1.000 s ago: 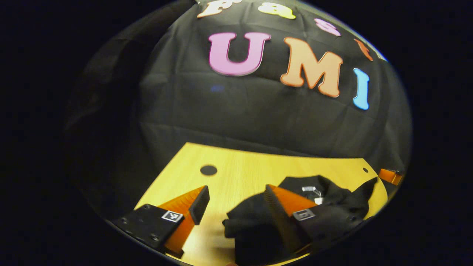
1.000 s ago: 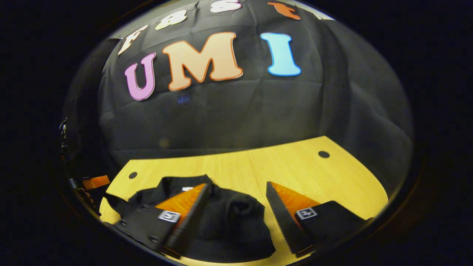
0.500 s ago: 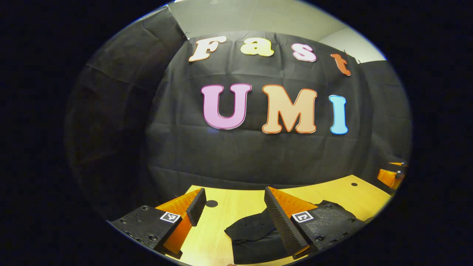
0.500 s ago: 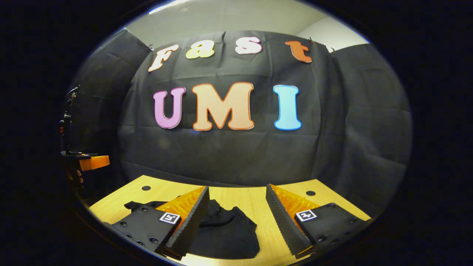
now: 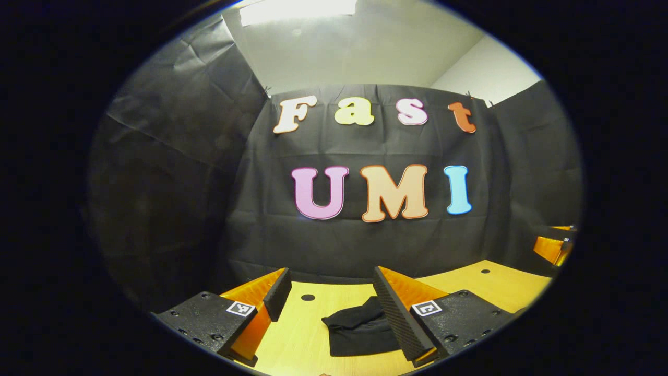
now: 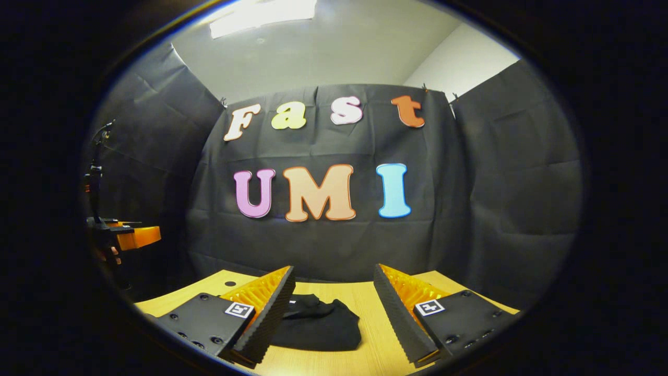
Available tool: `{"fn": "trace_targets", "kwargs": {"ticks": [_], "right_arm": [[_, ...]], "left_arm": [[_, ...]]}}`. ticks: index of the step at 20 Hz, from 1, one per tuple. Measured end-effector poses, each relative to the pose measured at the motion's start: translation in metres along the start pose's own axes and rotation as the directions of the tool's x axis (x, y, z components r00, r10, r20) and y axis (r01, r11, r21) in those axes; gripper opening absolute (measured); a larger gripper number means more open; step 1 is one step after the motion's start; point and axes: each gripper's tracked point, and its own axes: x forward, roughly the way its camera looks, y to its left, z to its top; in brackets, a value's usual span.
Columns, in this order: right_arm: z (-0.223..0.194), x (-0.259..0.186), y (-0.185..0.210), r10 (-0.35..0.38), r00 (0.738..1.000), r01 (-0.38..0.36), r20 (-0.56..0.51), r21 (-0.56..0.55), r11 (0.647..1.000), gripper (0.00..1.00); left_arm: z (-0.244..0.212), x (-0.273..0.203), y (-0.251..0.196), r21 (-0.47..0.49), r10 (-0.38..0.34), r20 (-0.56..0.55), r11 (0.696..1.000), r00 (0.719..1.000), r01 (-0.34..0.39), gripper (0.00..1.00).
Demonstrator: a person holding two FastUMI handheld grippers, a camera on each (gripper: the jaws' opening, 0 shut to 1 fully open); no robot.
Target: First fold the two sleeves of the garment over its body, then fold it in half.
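The black garment [image 5: 360, 331] lies as a compact folded bundle on the yellow wooden table [image 5: 292, 339]. In the left gripper view it sits low, partly behind the right-hand finger. My left gripper [image 5: 329, 293] is raised above the table, open, holding nothing. In the right gripper view the same garment [image 6: 318, 326] rests on the table [image 6: 371, 342] between and beyond the fingers. My right gripper [image 6: 334, 291] is also open and holds nothing, hovering short of the cloth.
Small round holes [image 5: 308, 297] mark the tabletop. The other gripper [image 5: 552, 248] shows at the right edge of the left gripper view. In the right gripper view the other gripper [image 6: 134, 236] and a hand [image 6: 107, 254] sit at the far left. Black cloth walls surround the table.
Both grippers have pulled back and tilted up from the garment, so more wall and ceiling show. The garment stays folded on the table, smaller and lower in both views.
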Motion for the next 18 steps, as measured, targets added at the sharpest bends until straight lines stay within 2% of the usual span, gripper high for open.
{"fn": "trace_targets", "kwargs": {"ticks": [7, 18], "right_arm": [[-0.001, -0.037, 0.002, 0.041, 0.999, -0.041, -0.012, 0.016, 0.999, 0.96], [0.002, -0.062, 0.003, 0.086, 0.996, -0.086, -0.009, 0.002, 0.996, 0.96]], "left_arm": [[0.026, -0.033, -0.015, 0.023, -0.029, 0.044, 0.999, 0.999, 0.028, 0.92], [0.045, -0.047, -0.019, 0.04, -0.013, 0.05, 0.999, 0.999, 0.011, 0.92]]}}
